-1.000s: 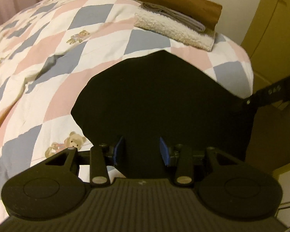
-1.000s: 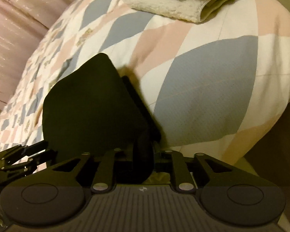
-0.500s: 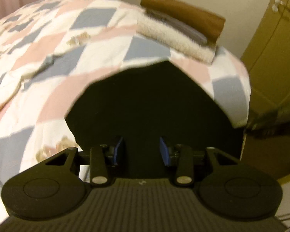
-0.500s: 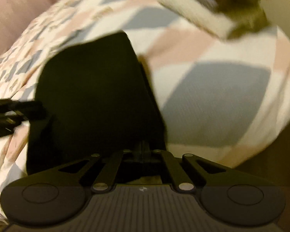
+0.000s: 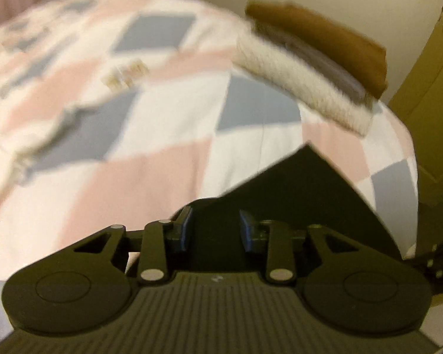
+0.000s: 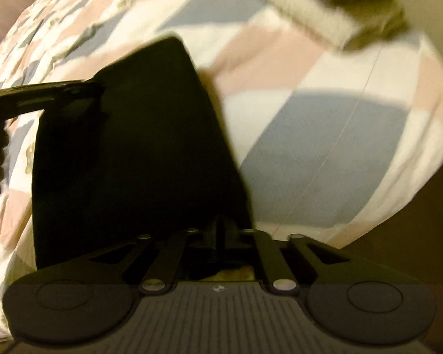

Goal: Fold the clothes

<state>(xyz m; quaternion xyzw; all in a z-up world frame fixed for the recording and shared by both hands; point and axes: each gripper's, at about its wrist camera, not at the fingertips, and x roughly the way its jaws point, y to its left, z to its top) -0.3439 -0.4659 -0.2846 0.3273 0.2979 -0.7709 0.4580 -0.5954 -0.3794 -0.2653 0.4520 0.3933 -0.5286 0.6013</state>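
Right now I am holding two hand grippers over a bed spread with a quilt (image 5: 168,135) of pink, grey-blue and white diamonds. Both views are smeared by motion.

What I am folding is a black cloth garment (image 6: 138,153), a flat dark panel with straight edges and one pointed corner. It lies on the quilt near the bed's right edge, directly ahead of both grippers and touching them. In the right wrist view its long axis runs away from me, toward a stack of folded clothes (image 5: 316,67) at the far side of the bed: a fluffy cream piece at the bottom, a thin grey piece in the middle, a brown one on top. The stack sits apart from the black garment.

My right gripper (image 6: 218,236) has its jaws clenched together on the near edge of the black garment, with cloth bunched around them. My left gripper (image 5: 214,230) has its blue-padded jaws parted a moderate way, with the dark cloth showing between the pads; nothing is pinched there as far as I can see. In the right wrist view the left gripper reaches in from the left and meets the garment's far left edge.

I judge the right hand controls the cloth, so any fold would be led from that near edge.
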